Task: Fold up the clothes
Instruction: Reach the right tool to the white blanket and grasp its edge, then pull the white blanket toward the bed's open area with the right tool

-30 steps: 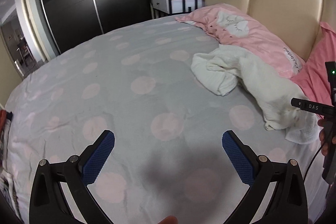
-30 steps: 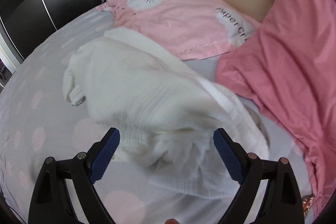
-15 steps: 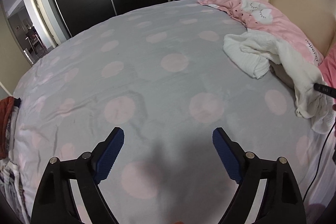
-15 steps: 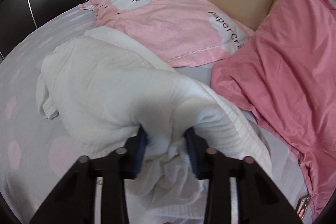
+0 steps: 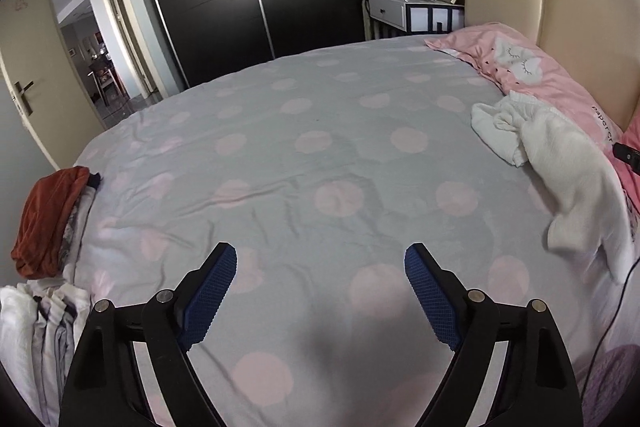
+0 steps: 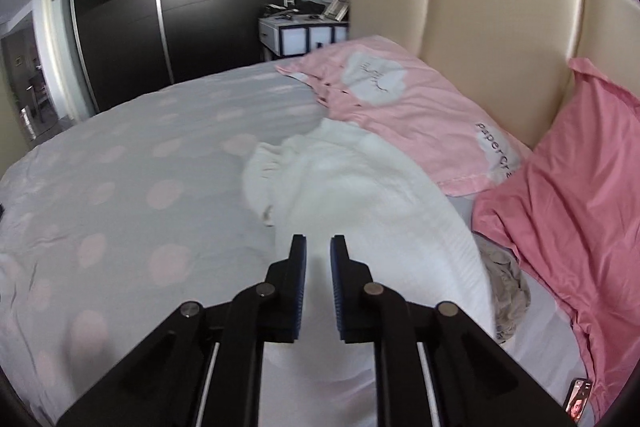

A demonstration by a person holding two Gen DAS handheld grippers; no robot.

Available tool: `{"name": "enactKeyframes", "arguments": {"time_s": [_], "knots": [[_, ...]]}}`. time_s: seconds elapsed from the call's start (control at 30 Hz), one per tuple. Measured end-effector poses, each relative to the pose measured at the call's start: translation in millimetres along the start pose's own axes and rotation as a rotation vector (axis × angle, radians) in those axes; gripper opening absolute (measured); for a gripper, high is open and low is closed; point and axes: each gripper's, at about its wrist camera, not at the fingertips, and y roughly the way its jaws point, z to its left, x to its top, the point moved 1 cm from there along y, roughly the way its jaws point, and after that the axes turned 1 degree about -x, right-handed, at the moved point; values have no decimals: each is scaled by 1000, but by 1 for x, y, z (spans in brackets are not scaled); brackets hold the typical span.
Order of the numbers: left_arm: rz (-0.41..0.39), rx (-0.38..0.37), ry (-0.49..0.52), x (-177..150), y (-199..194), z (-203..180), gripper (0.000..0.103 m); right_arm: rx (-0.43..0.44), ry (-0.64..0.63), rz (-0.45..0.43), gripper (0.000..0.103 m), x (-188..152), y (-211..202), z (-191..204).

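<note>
A crumpled white garment [image 6: 360,187] lies on the grey bedsheet with pink dots [image 6: 120,187], beside the pink pillows. My right gripper [image 6: 318,251] is shut on a fold of this garment and lifts it; the cloth stretches from the jaws down to the bed. In the left wrist view the same garment [image 5: 560,163] hangs at the far right. My left gripper [image 5: 320,267] is open and empty above the middle of the bed, well left of the garment.
A pink pillow with a white cloud [image 6: 400,99] and a plain pink pillow [image 6: 580,195] lean on the beige headboard [image 6: 480,27]. A beige cloth [image 6: 504,279] lies beside them. Folded clothes with a rust-red one [image 5: 52,215] stack at the bed's left edge. A phone [image 6: 578,397] lies at bottom right.
My right gripper closed on the white garment and has raised it and pulled it back. My left gripper has drawn back from the garment and stayed open.
</note>
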Motion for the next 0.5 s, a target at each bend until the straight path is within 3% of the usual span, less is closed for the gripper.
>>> {"name": "enactKeyframes", "arguments": {"time_s": [0.13,0.3,0.4,0.43,0.47,0.5], "knots": [[27,-22,-38,-17,8,21,87,12,9,3,19,-5,-12,7],[77,-72,-139,-40,27,41,87,4,49,21,20,-9,-15,3],[105,-74,-191,-49,40,49,87,58,67,93,37,-6,1,-14],[111,-78,-206,-50,44,51,87,67,70,125,53,-5,10,-22],[117,-82,-222,-50,48,53,87,77,74,156,62,-4,18,-30],[123,-85,-238,-51,52,56,87,86,77,188,62,-4,26,-38]]}}
